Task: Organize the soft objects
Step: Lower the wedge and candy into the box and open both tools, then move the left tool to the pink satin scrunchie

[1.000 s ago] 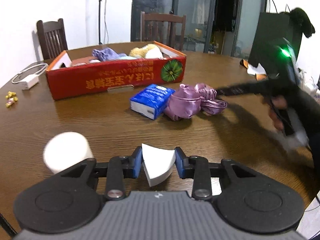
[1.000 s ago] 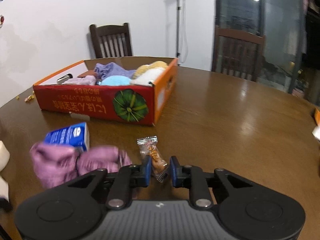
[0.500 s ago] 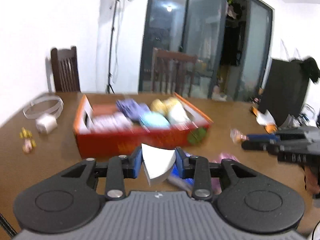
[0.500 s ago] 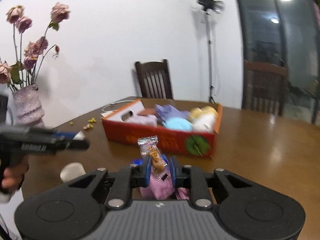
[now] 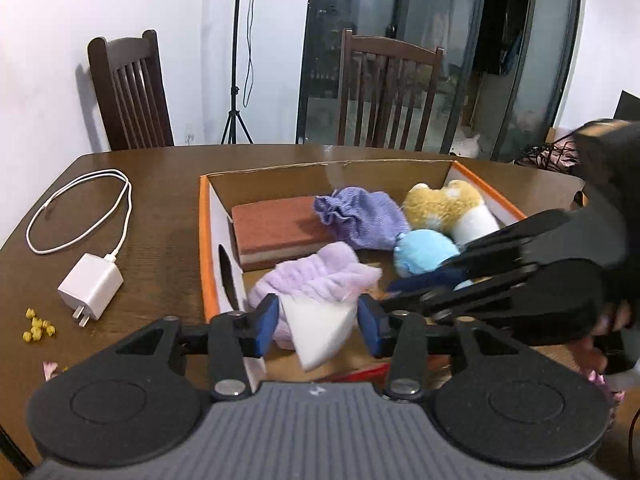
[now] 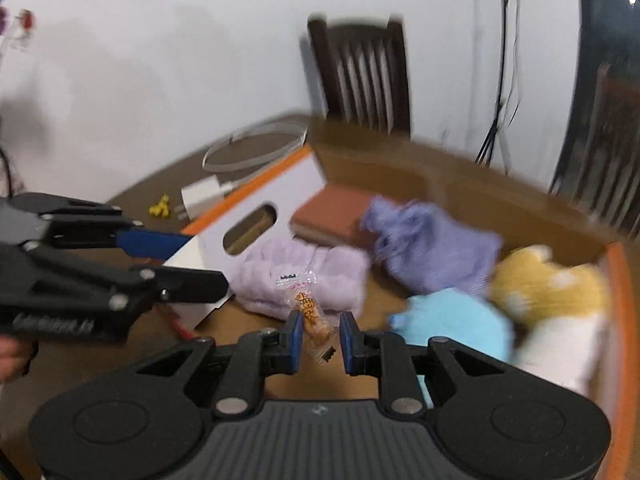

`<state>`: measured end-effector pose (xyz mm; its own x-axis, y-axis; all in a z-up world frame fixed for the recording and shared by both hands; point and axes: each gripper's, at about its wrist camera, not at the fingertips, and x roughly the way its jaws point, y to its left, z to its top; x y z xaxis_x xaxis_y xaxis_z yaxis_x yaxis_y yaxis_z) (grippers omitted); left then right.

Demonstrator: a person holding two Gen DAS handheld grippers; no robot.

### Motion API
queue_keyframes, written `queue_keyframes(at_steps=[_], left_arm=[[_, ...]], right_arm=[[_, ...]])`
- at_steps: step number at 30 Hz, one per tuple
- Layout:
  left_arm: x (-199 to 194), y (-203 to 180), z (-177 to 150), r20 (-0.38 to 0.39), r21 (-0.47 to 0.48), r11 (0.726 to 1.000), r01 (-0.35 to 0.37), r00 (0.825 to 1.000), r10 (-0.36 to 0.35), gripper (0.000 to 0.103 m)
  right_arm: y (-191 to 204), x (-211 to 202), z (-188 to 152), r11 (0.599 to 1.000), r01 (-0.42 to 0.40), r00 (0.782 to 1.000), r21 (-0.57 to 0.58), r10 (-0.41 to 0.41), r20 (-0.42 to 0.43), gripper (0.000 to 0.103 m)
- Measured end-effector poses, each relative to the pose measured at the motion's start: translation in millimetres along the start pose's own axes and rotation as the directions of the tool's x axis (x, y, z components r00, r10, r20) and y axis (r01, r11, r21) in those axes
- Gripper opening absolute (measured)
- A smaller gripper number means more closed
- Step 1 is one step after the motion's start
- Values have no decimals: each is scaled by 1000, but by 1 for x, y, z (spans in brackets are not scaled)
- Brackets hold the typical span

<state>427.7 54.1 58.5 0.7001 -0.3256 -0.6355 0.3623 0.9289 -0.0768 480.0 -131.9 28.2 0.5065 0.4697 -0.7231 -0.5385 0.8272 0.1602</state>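
Observation:
My left gripper (image 5: pixel 318 324) holds a white wedge-shaped sponge (image 5: pixel 320 328) over the near left part of the orange cardboard box (image 5: pixel 205 240); its jaws have spread and the left pad stands apart from the sponge. My right gripper (image 6: pixel 319 338) has a clear snack packet (image 6: pixel 308 312) between its pads, with gaps on both sides, above the box floor. The box holds a lilac fluffy cloth (image 5: pixel 316 276), a purple pouch (image 5: pixel 360 216), a brown sponge block (image 5: pixel 276 228), a blue plush (image 5: pixel 424 250) and a yellow-white plush (image 5: pixel 448 208).
A white charger (image 5: pixel 90 290) with its coiled cable (image 5: pixel 80 208) lies left of the box on the wooden table (image 5: pixel 152 172). Small yellow bits (image 5: pixel 38 326) lie near the left edge. Two wooden chairs (image 5: pixel 128 88) stand behind the table. The right gripper's body (image 5: pixel 540 272) crosses the box's right side.
Both grippers have moved from above the table to over the box, carrying the sponge and the snack packet. Both pairs of jaws have widened since the earlier frames.

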Motion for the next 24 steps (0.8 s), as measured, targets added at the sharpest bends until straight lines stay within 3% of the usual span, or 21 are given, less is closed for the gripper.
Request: queue_keyframes(at_steps=[3, 5, 7, 11, 16, 24], left_arm=[[-4, 11, -4, 15, -12, 1000, -12, 1000, 12, 57], [-13, 17, -3, 41, -23, 1000, -2, 999, 3, 62], [-20, 22, -1, 58, -42, 999, -12, 998, 14, 65], [-35, 24, 5, 68, -60, 997, -43, 997, 47, 66], [-68, 9, 13, 119, -45, 997, -65, 990, 70, 70], [-130, -39, 11, 215, 12, 996, -83, 973, 78, 73]], right_arm=[[-6, 23, 5, 986, -130, 989, 105, 136, -52, 23], [-6, 29, 0, 967, -200, 974, 159, 213, -72, 33], [-7, 27, -1, 961, -214, 972, 175, 227, -61, 50], [-7, 3, 2, 978, -143, 988, 151, 149, -31, 53], [-10, -64, 2, 996, -39, 998, 85, 34, 55, 59], [-19, -183, -39, 993, 87, 975, 79, -101, 199, 68]])
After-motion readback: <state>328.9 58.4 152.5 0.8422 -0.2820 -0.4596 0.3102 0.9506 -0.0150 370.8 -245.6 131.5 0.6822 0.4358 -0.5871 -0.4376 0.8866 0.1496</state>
